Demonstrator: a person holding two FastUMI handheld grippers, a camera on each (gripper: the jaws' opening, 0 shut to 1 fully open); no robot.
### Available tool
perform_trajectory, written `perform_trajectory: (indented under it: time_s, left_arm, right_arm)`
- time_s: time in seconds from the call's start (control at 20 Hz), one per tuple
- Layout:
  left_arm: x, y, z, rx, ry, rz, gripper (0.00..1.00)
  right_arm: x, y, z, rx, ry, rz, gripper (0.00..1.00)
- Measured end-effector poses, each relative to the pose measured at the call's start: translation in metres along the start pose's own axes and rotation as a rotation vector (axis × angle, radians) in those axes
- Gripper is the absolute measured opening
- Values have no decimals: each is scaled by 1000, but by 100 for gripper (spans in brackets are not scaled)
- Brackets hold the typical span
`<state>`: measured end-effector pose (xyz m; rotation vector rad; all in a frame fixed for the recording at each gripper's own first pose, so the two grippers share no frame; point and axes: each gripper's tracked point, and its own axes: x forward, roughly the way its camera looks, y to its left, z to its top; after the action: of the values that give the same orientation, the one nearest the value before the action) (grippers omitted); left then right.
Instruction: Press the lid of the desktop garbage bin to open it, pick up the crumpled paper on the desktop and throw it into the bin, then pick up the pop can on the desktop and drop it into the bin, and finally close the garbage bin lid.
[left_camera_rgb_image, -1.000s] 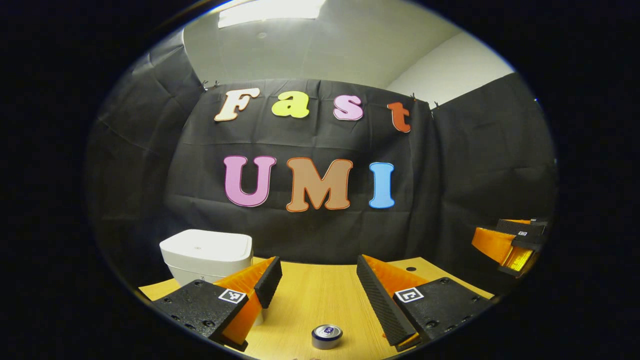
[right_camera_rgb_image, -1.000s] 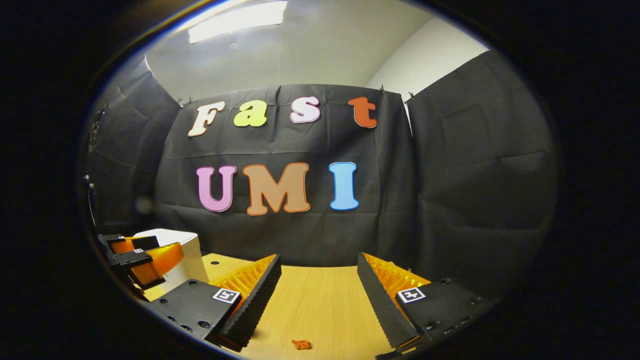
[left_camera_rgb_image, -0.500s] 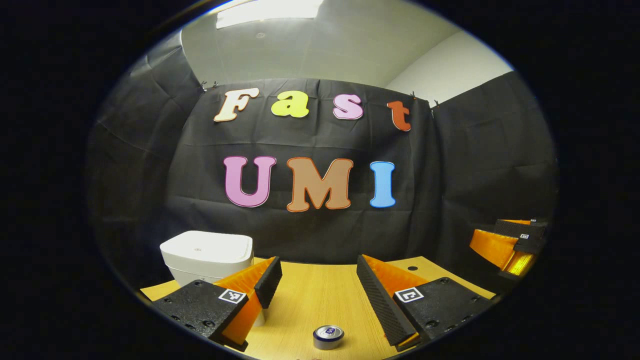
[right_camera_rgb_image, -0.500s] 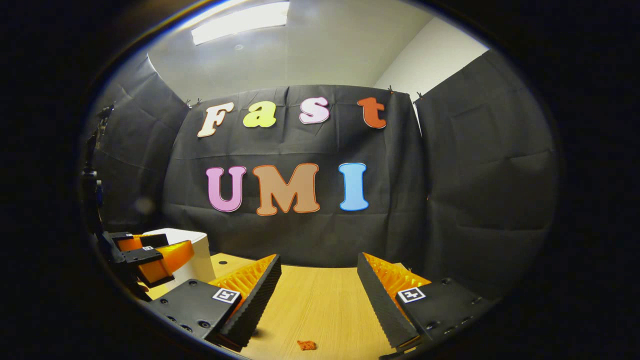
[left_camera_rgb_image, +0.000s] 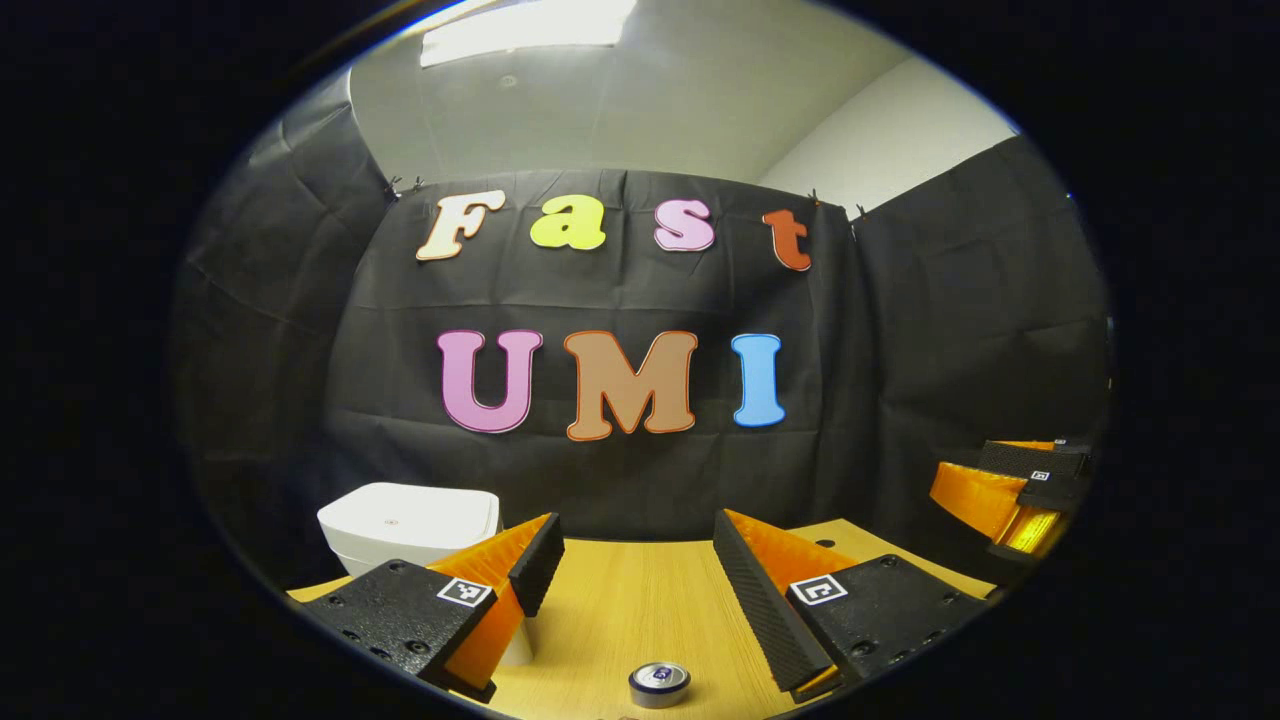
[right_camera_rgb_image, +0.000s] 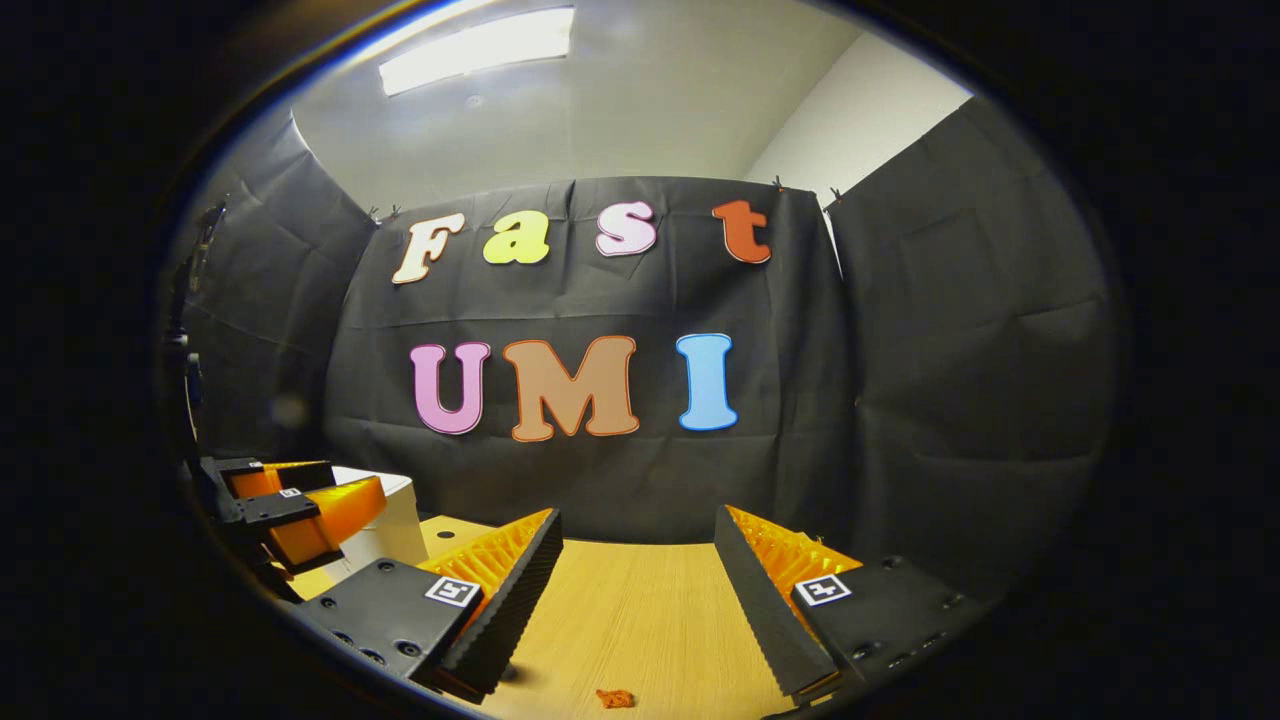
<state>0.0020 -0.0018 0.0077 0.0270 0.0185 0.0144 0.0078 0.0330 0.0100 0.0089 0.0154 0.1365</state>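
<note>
A white desktop bin (left_camera_rgb_image: 410, 525) with its lid shut stands at the back left of the wooden table (left_camera_rgb_image: 620, 600). A pop can (left_camera_rgb_image: 659, 684) stands upright near the front edge, below and between the fingers of my left gripper (left_camera_rgb_image: 640, 565), which is open and holds nothing. In the right gripper view, a small orange crumpled paper (right_camera_rgb_image: 614, 698) lies on the table (right_camera_rgb_image: 640, 610) low between the fingers of my open right gripper (right_camera_rgb_image: 640, 560). The bin (right_camera_rgb_image: 385, 525) shows at the left there, partly behind the left gripper (right_camera_rgb_image: 290, 505). The right gripper (left_camera_rgb_image: 1015, 490) shows at the far right of the left gripper view.
Black cloth walls close the booth behind and at both sides of the table. A small round hole (left_camera_rgb_image: 825, 543) sits in the tabletop at the back right. Bare wood lies between bin, can and paper.
Both views have tilted up slightly: the bin, can and paper sit lower in frame than a second ago. Both grippers stay open and empty.
</note>
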Motion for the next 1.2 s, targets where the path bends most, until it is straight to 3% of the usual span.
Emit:
perform_trajectory:
  time_s: [1.2]
  left_arm:
    - [7, -3, 5, 32, -15, 15, 92]
  right_arm:
    - [4, -3, -3, -15, 1, 3, 98]
